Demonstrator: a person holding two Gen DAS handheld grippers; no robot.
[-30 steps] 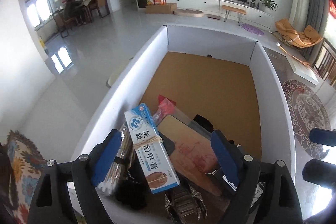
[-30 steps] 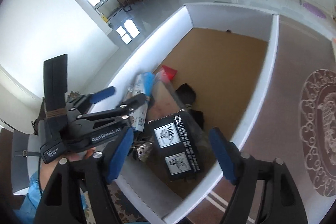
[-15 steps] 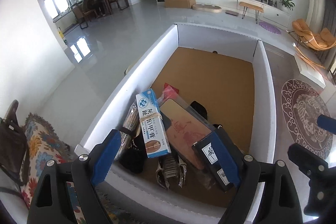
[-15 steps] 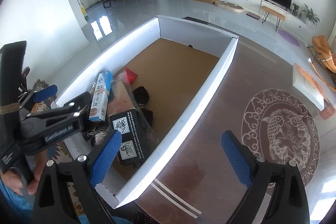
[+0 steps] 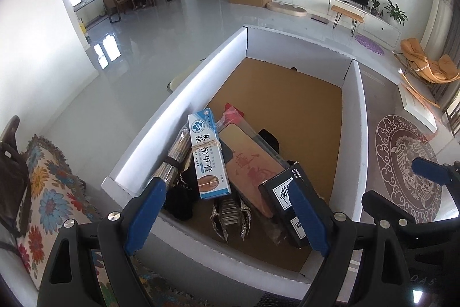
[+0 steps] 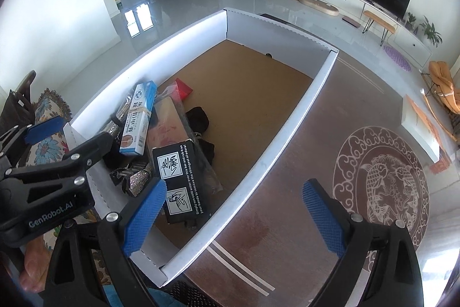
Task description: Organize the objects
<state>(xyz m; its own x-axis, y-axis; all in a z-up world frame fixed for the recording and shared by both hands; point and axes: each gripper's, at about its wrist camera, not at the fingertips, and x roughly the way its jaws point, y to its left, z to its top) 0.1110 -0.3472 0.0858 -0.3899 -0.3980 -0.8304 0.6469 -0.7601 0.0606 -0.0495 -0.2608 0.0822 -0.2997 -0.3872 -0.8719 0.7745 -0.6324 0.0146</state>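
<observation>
Left wrist view
- Left gripper (image 5: 227,213): jaws apart, nothing between the blue pads; hangs over the near end of the white-walled cardboard tray with brown floor (image 5: 355,117).
- Risk: the items lie heaped on one another at the near end; a grab at one could drag or tip its neighbours.
- Blue-and-white long carton bound with a rubber band (image 5: 208,156): lies slanted on top of the heap.
- Bundle of thin sticks in clear wrap (image 5: 175,156): beside the carton, against the left wall.

Right wrist view
- Right gripper (image 6: 234,216): jaws wide apart, empty; they have just been opening. It sits over the tray's right wall.
- Risk: a lowered finger could catch that wall.
- Black box with white hand pictograms (image 6: 178,181): flat, near corner, top of the heap.
</observation>
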